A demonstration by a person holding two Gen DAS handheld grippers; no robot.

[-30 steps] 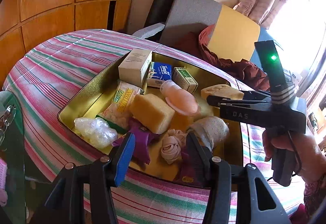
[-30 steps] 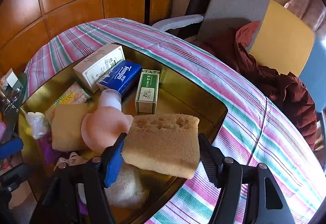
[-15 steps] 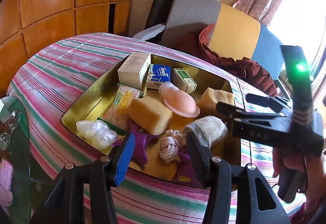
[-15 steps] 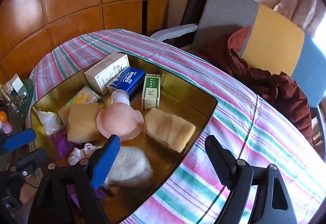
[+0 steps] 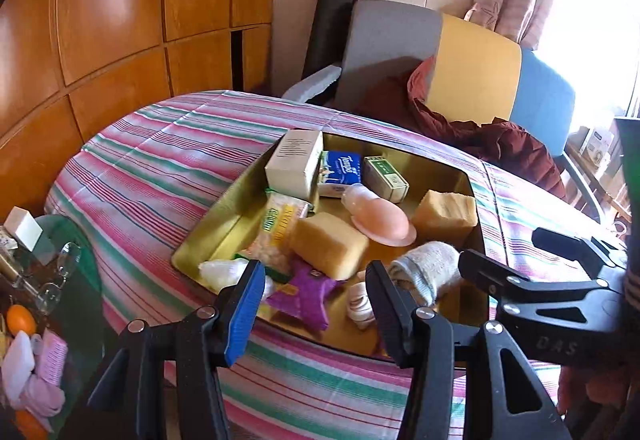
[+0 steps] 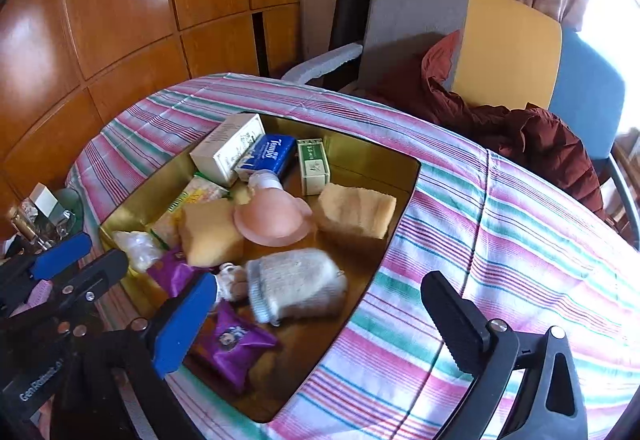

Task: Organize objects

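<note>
My right gripper stands spread as wide as it goes, nothing between its blue pad and black ribbed pad; its jaws have just been opening. Through the gap I see the near right rim of the shallow gold metal tray and the pink, green and white striped tablecloth beside it. The porous yellow sponge block lies on its own in the right middle of the tray, just below the small green and white carton. To its left sits the pale pink plastic bottle with a flared base, then a second yellow sponge of the same kind. The rolled grey knitted sock lies in the centre of the frame, and the purple foil packet below it at the tray's near edge. At the tray's far end, upper middle of the frame, stand a cream cardboard box and a blue tissue pack.

My left gripper hangs half parted at the bottom of its own view, gripping nothing; the purple packet and a knotted cream cloth bundle show between its fingers, lying in the tray beyond. A clear crumpled plastic bag sits at the tray's lower left corner.
</note>
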